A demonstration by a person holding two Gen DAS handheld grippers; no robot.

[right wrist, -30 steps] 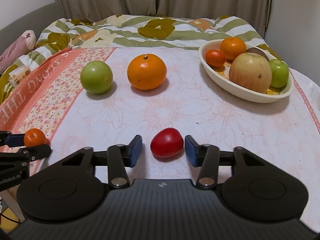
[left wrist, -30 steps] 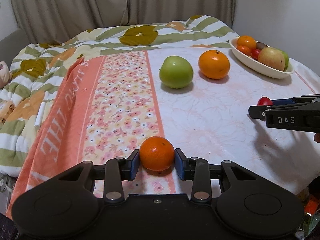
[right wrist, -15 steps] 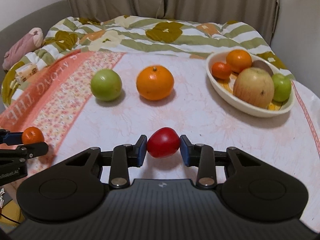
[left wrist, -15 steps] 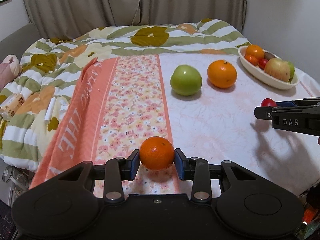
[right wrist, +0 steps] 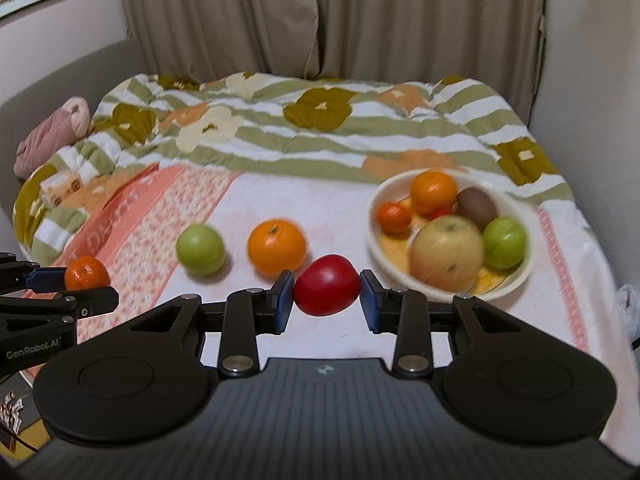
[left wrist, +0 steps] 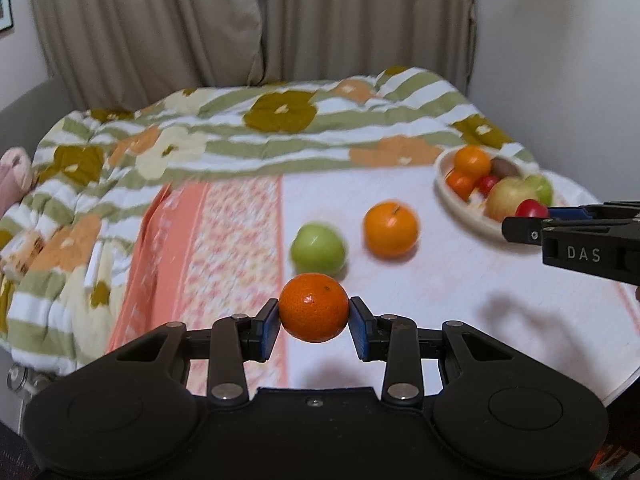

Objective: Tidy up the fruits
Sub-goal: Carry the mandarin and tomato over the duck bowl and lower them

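- Beyond both tongs, the bowl point(right wrist: 516, 280) blurs; one small red fruit sits half hidden among six
- Left gripper point(left wrist: 314, 322) clamps one mandarin point(left wrist: 313, 307)
- Right gripper point(right wrist: 326, 300) clamps one red fruit point(right wrist: 327, 290)
- Ahead lie one green apple point(right wrist: 200, 249), one orange point(right wrist: 276, 247)

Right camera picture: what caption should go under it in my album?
A claw carries a red fruit above the bed toward a bowl of fruit.
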